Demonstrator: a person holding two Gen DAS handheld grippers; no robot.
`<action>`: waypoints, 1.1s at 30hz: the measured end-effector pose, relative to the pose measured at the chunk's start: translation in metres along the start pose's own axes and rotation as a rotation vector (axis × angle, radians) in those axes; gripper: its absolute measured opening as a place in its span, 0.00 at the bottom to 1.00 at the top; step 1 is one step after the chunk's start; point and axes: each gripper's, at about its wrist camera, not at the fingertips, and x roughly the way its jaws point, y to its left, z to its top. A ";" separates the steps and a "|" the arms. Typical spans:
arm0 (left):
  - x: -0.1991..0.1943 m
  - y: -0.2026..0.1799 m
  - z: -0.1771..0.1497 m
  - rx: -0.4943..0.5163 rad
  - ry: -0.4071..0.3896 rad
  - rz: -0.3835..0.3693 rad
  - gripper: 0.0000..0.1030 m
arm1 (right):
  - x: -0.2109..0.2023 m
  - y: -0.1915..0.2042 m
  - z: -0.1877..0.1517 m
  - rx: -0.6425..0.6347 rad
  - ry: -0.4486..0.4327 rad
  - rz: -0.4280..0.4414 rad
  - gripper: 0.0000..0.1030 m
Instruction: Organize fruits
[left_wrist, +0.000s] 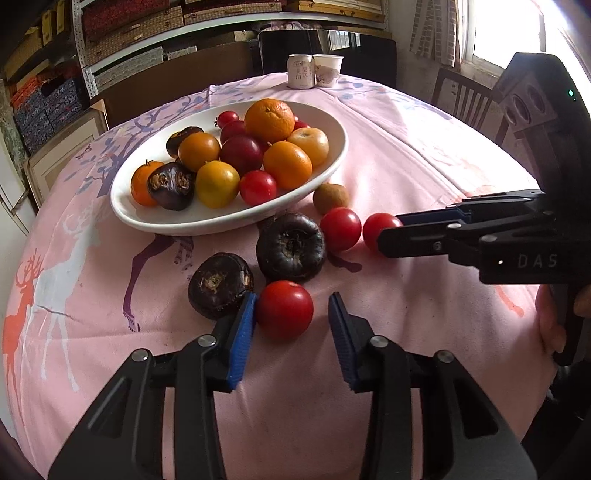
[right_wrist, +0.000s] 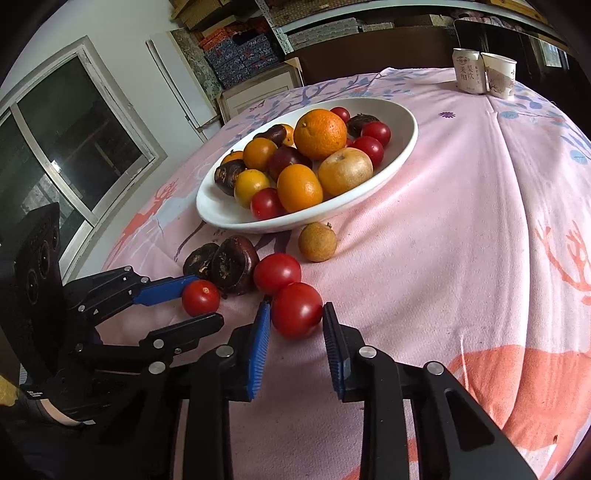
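Note:
Loose fruit lies on the pink cloth in front of a white plate (left_wrist: 229, 221) piled with oranges, tomatoes and dark water chestnuts. My left gripper (left_wrist: 291, 295) straddles a red tomato (left_wrist: 284, 309). Its left pad touches the tomato, and a sliver of cloth shows at the right pad. My right gripper (right_wrist: 297, 306) is shut on another red tomato (right_wrist: 297, 309), both blue pads against its sides. A third tomato (left_wrist: 340, 229), two dark water chestnuts (left_wrist: 220, 285) (left_wrist: 290, 245) and a small brown fruit (left_wrist: 330, 198) lie loose between the grippers and the plate.
A can (left_wrist: 301, 72) and a paper cup (left_wrist: 328, 70) stand at the table's far edge. A wooden chair (left_wrist: 465, 99) is beyond the table on the right. Shelves with boxes line the back wall. A hand holds the right gripper's handle.

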 end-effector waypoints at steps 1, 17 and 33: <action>-0.001 0.000 -0.001 -0.002 0.002 -0.001 0.32 | -0.002 -0.002 0.000 0.003 -0.006 0.007 0.28; -0.003 0.003 0.003 -0.041 -0.024 -0.021 0.29 | -0.013 -0.008 0.000 0.035 -0.069 0.068 0.28; -0.042 0.016 0.018 -0.068 -0.165 0.004 0.28 | -0.027 -0.016 0.024 0.089 -0.118 0.142 0.28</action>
